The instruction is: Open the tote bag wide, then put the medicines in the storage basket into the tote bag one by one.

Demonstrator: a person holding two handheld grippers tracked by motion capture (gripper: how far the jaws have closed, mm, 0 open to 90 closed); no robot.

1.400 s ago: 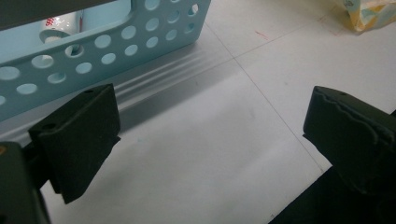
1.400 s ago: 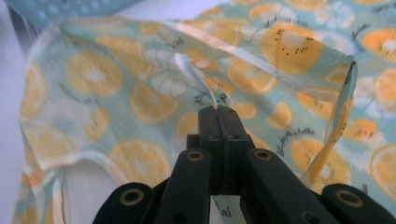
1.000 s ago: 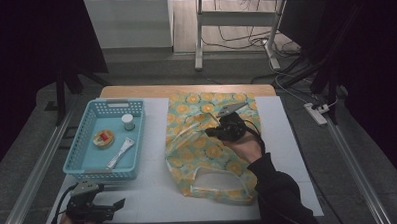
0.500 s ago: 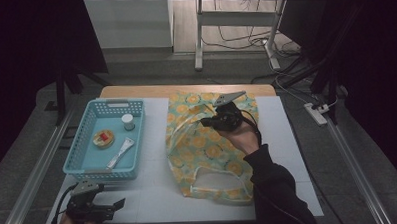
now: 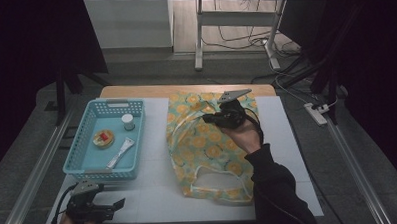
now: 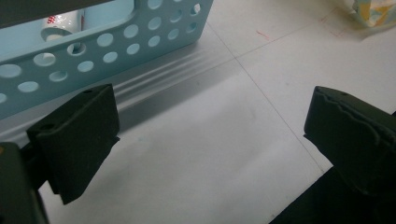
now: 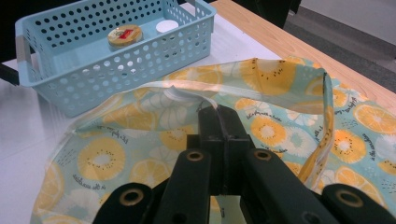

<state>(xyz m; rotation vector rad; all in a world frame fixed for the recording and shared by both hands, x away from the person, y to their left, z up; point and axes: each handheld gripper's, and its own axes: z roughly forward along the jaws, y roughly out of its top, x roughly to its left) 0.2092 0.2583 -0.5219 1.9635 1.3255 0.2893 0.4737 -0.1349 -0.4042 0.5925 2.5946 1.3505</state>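
Overhead, right hand-held gripper raised over the table, pinching the bag's rim.

bag: fabric tote bag, pale green with orange and yellow citrus slices, white trim
place: middle of the white tabletop, reaching toward its far edge
pose: mostly flat, one white handle loop spread toward the near edge
state: far rim lifted off the surface, pinched at the white trim, mouth held slightly agape
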